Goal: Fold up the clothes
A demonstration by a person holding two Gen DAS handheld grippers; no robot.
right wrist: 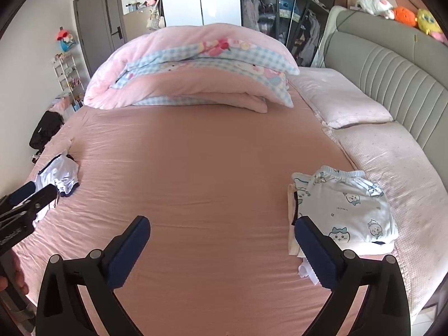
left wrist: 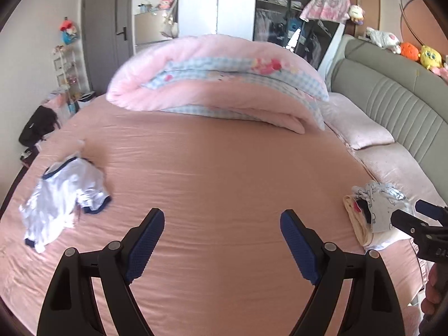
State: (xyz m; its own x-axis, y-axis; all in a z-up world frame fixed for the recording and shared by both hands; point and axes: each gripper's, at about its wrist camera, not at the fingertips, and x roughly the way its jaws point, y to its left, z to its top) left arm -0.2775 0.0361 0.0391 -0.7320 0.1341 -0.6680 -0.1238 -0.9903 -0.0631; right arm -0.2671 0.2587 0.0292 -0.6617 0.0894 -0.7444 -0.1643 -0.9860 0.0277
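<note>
A crumpled white garment with navy trim [left wrist: 64,196] [right wrist: 60,176] lies on the left side of the pink bed sheet [left wrist: 224,168]. On the right side sits a folded stack topped by pale blue cartoon-print shorts [right wrist: 344,212] [left wrist: 375,210]. My left gripper [left wrist: 222,214] hangs open over bare sheet, right of the white garment, with nothing between its blue pads. My right gripper [right wrist: 223,219] is open too and empty; its right finger [right wrist: 316,252] overlaps the near left edge of the stack in the picture. Whether it touches the stack I cannot tell.
A folded pink and blue-check duvet [left wrist: 218,84] fills the far end of the bed. Pale pillows [left wrist: 358,123] and a grey padded headboard [left wrist: 392,95] run along the right. A black bag [left wrist: 39,124] lies on the floor at the left. Plush toys line the headboard.
</note>
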